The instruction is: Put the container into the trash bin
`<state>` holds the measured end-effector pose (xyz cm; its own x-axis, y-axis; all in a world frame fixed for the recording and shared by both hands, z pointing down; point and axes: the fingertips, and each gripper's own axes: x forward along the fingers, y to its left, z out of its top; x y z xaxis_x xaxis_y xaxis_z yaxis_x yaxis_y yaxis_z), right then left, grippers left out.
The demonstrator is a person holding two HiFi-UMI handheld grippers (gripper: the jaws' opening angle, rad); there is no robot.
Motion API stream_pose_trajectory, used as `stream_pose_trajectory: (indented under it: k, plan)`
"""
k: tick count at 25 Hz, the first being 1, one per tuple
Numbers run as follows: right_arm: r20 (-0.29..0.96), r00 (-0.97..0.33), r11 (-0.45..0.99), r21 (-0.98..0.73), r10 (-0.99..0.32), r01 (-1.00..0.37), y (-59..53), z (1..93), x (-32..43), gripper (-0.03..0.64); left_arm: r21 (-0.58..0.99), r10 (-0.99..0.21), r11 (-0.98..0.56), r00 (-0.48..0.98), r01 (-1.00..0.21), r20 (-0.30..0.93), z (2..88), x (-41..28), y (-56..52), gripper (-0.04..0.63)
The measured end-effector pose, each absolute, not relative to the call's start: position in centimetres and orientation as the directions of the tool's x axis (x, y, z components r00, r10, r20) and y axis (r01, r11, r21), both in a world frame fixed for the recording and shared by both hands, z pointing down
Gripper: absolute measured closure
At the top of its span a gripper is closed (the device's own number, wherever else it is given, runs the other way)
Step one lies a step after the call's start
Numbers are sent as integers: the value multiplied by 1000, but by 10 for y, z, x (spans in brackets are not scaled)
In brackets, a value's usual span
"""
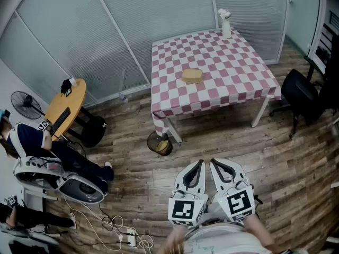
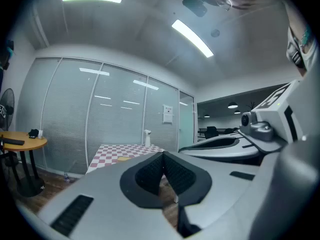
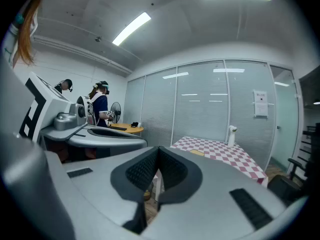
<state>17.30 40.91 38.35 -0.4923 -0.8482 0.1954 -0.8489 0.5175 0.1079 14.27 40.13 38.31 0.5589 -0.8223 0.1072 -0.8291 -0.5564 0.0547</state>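
The container (image 1: 192, 75) lies in the middle of the checked table (image 1: 238, 83), well apart from both grippers, which are side by side over the wooden floor. The left gripper (image 1: 199, 164) and the right gripper (image 1: 214, 163) are both clenched on nothing. The head view shows the trash bin (image 1: 160, 143) beside the table's near leg; the left gripper view does not.

Two matching units – left claw (image 1: 201, 163) and right claw (image 1: 213, 162) – in pale grey moulded shells, each jaw pair a tapered loop edged in black. Pads (image 2: 150, 170) are black with fine ribbing, and black slotted insets (image 2: 72, 215) sit in the shell tops. Each rear carries a white cube (image 1: 187, 209) with black square markers.
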Motion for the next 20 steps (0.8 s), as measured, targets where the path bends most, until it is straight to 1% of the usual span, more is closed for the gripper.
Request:
stream_pose_trajectory:
  k: [8, 14, 20]
  plan:
    - [180, -537, 554, 65, -824, -830, 411, 386, 190, 623, 66, -834, -536, 540, -842, 113, 390, 158, 406, 589]
    - [182, -557, 577, 76, -810, -813, 399, 387, 188, 623, 74, -844, -518, 523, -852, 113, 390, 158, 399, 589]
    - [184, -545, 567, 98, -818, -818, 370, 390, 183, 623, 76, -845, -518, 523, -852, 113, 395, 148, 366, 589]
